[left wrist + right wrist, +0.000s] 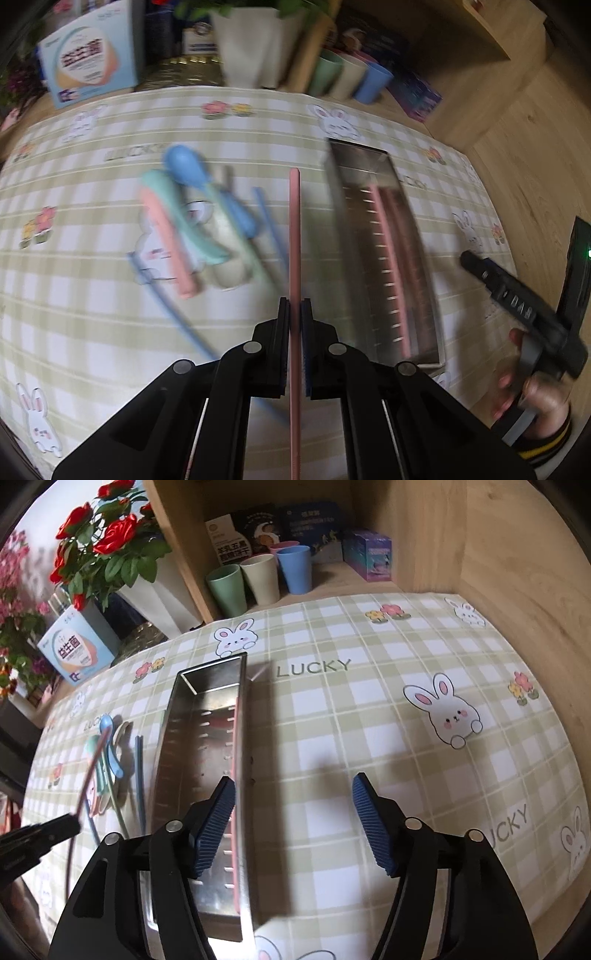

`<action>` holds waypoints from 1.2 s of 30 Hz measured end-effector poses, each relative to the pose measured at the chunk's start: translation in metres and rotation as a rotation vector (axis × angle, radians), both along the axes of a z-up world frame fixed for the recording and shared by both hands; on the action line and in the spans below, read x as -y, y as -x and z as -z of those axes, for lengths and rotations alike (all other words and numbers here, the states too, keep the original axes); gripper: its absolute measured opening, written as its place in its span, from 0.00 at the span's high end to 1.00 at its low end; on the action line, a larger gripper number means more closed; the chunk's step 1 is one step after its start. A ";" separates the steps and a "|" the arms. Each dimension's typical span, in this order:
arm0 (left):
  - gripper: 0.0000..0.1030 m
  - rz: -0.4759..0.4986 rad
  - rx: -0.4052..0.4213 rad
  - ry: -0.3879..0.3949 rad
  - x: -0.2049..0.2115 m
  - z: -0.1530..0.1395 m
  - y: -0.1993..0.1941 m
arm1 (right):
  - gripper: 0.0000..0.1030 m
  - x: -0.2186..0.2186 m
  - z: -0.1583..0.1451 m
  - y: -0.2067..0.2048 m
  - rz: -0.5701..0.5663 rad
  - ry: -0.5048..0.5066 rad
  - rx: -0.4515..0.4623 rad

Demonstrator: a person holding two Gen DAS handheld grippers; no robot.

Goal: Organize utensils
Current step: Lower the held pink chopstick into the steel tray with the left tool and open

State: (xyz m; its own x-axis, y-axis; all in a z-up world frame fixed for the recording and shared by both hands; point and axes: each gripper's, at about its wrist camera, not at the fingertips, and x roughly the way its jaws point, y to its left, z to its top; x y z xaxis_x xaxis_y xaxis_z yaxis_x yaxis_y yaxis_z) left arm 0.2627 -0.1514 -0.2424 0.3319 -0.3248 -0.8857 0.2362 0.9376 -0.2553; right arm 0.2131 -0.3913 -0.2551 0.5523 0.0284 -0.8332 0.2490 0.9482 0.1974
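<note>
Left wrist view: left gripper (295,306) is pinched tight on a pink chopstick (294,236), which runs straight up the centre of the frame. The steel tray (424,295) sits just right of centre, one pink chopstick (388,258) already lying along it. The loose pile of spoons and sticks (192,221) is left of centre on the checked cloth (92,314), blurred. The right hand (532,398) shows at the lower right edge. Judgement: swing the stick right, line it up with the tray's long axis, lower it low inside before letting go so it doesn't bounce out. Right wrist view: right gripper (293,823) stands spread wide, nothing between the pads, low over the near end of the tray (177,738). The left gripper (40,834) enters at the lower left with its stick. Judgement: the right tool should clear off rightward to leave the tray free.
</note>
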 end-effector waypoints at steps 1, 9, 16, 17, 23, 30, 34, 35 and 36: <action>0.94 0.009 -0.011 0.004 0.008 0.002 -0.002 | 0.28 0.003 0.001 0.001 0.001 0.001 -0.004; 0.94 0.063 -0.069 0.008 0.074 0.014 -0.028 | 0.18 0.031 0.007 0.008 0.035 -0.030 -0.007; 0.94 0.054 -0.136 -0.036 0.102 0.036 -0.046 | 0.18 0.049 0.011 0.020 0.088 -0.063 0.001; 0.94 0.056 -0.142 -0.044 0.106 0.039 -0.048 | 0.18 0.051 0.012 0.022 0.096 -0.071 0.002; 0.94 0.045 -0.158 -0.083 0.116 0.053 -0.057 | 0.18 0.061 0.017 0.032 0.124 -0.105 -0.011; 0.94 0.076 -0.207 -0.093 0.123 0.070 -0.058 | 0.18 0.074 0.013 0.041 0.172 -0.121 -0.004; 0.88 0.107 -0.215 -0.038 0.122 0.068 -0.056 | 0.18 0.074 0.006 0.044 0.181 -0.111 -0.001; 0.76 0.113 -0.216 -0.019 0.120 0.066 -0.056 | 0.18 0.073 0.005 0.044 0.179 -0.105 -0.004; 0.69 0.114 -0.210 -0.013 0.118 0.064 -0.056 | 0.18 0.072 0.004 0.044 0.179 -0.105 -0.005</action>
